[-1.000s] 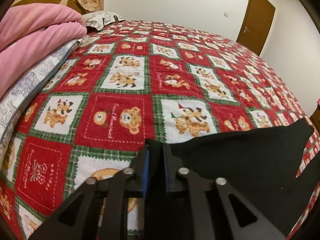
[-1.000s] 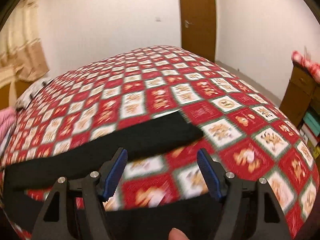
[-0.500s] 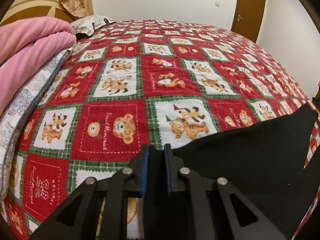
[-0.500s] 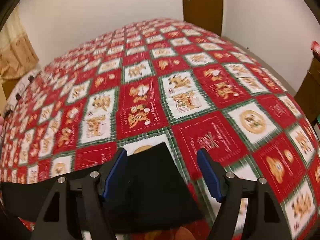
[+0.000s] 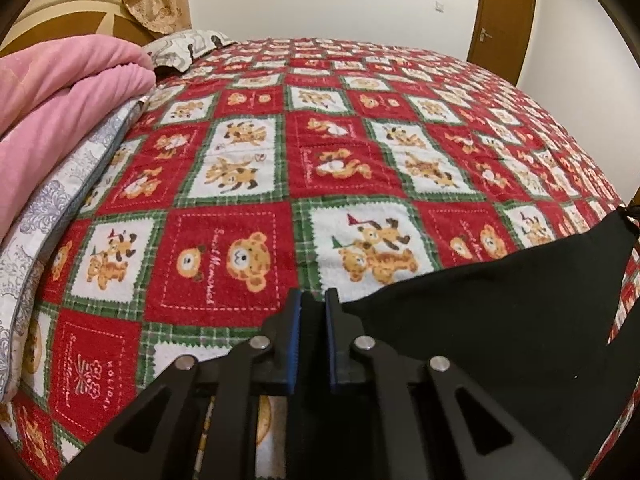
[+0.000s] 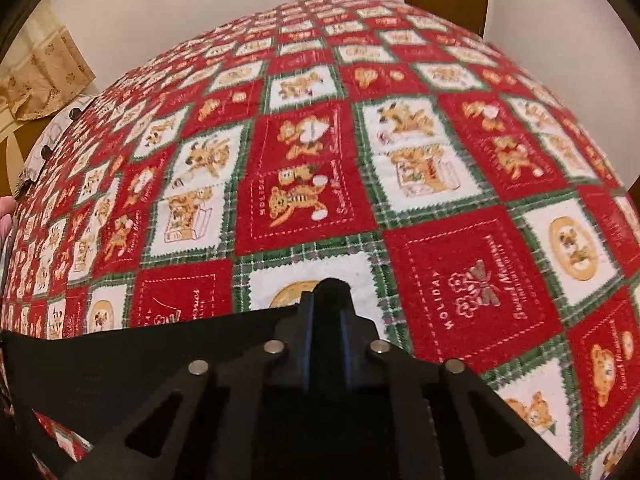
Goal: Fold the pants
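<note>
On the bed's red teddy-bear quilt point(image 5: 248, 184), both grippers pinch the flat black cloth pants point(image 5: 500, 320). The left gripper point(image 5: 310, 312) has its fingers clamped on one corner. The right gripper point(image 6: 326, 300) is closing its fingers on the other, ready to lift and fold.

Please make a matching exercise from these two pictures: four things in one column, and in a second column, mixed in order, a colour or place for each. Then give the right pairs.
Things:
1. pants
2. blanket
3. door
4. bedspread

Colours or places:
A. brown, in the far wall behind the bed
B. black, pinched between the fingers of both the left gripper and the right gripper
C. red, white and green squares with bears, covering the bed
D. pink, piled at the left edge of the bed in the left wrist view

Right pairs: 1-B, 2-D, 3-A, 4-C
</note>
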The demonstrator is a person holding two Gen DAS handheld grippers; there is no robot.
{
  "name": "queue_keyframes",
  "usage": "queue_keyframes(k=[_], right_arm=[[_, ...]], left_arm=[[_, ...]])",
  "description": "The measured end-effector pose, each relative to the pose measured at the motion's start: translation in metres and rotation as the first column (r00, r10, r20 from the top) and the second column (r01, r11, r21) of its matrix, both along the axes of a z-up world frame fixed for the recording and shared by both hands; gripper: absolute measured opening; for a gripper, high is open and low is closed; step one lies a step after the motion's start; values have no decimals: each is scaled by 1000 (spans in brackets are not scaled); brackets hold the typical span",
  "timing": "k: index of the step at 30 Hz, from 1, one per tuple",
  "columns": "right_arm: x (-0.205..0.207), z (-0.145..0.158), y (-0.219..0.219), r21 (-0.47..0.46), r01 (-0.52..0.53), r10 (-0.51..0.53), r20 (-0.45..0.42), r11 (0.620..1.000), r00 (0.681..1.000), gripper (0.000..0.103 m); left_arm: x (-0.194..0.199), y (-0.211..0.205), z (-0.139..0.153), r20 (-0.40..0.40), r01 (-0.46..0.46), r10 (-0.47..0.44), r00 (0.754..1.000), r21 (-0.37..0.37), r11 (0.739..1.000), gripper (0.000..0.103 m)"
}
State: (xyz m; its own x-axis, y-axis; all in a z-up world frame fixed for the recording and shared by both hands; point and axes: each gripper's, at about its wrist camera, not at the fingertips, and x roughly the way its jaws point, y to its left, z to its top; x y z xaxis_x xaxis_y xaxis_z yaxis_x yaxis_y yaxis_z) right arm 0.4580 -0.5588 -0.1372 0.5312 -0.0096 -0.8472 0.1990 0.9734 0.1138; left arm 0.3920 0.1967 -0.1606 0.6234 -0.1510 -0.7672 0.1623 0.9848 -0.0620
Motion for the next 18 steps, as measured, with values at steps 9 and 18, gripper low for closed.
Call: queue_keyframes(k=[9, 18], right_arm=[[-97, 92, 9, 21, -70, 60, 322, 997, 945, 10], [-226, 101, 9, 42, -107, 80, 419, 993, 904, 10]], left_arm=[[-49, 24, 42, 165, 23, 2, 986, -148, 989, 11], [-118, 44, 35, 246, 62, 12, 969, -291, 955, 11]])
